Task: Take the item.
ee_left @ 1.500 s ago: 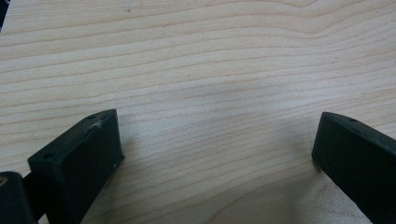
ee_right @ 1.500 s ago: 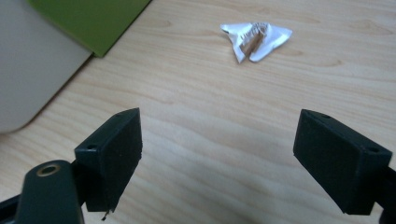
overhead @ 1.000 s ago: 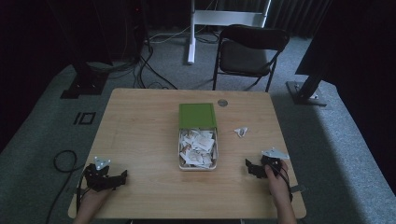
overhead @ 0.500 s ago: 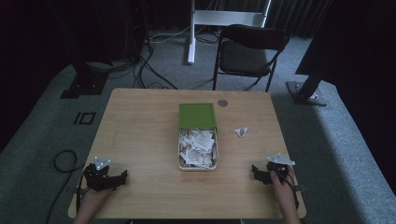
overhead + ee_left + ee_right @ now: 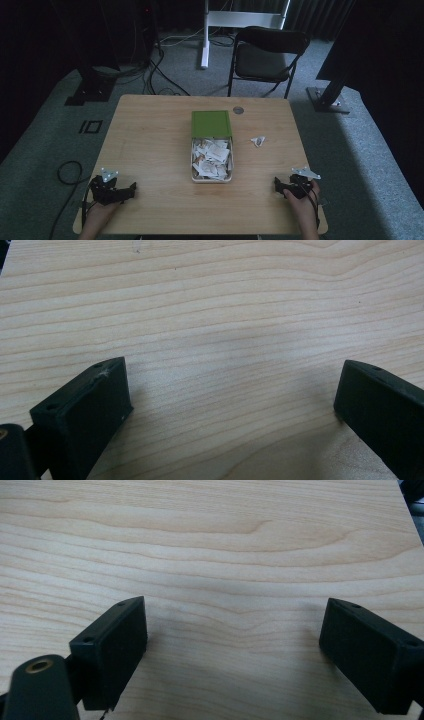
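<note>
The right gripper (image 5: pixel 284 186) had drawn back to the near right corner of the pale wooden table (image 5: pixel 150 135), its jaws just opening wide on nothing. The left gripper (image 5: pixel 126 191) rested apart-jawed, unmoved. The green-lidded white box of paper scraps (image 5: pixel 211 150) stayed mid-table, one stray crumpled scrap (image 5: pixel 258 141) beside it, suggesting a pause.

Green lid (image 5: pixel 211 123), white scraps (image 5: pixel 211 156), black fingers (image 5: pixel 95 405).

The wooden tabletop (image 5: pixel 150 135) carries a green-lidded tray of paper scraps (image 5: pixel 211 152) at centre, one loose scrap (image 5: pixel 258 141) toward the right edge.
</note>
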`<control>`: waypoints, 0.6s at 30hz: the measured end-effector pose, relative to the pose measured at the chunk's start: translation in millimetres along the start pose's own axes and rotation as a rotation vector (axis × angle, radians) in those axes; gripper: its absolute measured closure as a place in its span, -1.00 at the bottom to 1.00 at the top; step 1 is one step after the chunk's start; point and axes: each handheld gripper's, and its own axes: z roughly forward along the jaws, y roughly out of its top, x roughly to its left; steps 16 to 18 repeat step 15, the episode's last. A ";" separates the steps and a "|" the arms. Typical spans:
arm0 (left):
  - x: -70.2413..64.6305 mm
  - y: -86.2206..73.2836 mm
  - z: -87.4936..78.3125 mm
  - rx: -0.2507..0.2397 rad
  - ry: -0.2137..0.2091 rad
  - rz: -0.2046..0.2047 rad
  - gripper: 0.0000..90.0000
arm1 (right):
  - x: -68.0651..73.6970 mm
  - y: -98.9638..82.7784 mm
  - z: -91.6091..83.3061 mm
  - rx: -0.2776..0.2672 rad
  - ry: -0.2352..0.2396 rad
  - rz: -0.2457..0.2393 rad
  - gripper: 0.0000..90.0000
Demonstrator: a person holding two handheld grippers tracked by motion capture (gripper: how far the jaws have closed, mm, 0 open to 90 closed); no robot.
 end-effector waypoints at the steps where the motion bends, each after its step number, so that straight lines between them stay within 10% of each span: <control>1: 0.0 0.0 -0.1 0.001 0.000 0.001 -0.95 | -0.1 0.0 0.0 0.001 0.000 0.001 -0.74; 18: -0.1 0.0 0.0 0.000 0.000 0.000 -0.95 | 1.6 0.3 0.5 0.000 -0.020 0.022 -0.74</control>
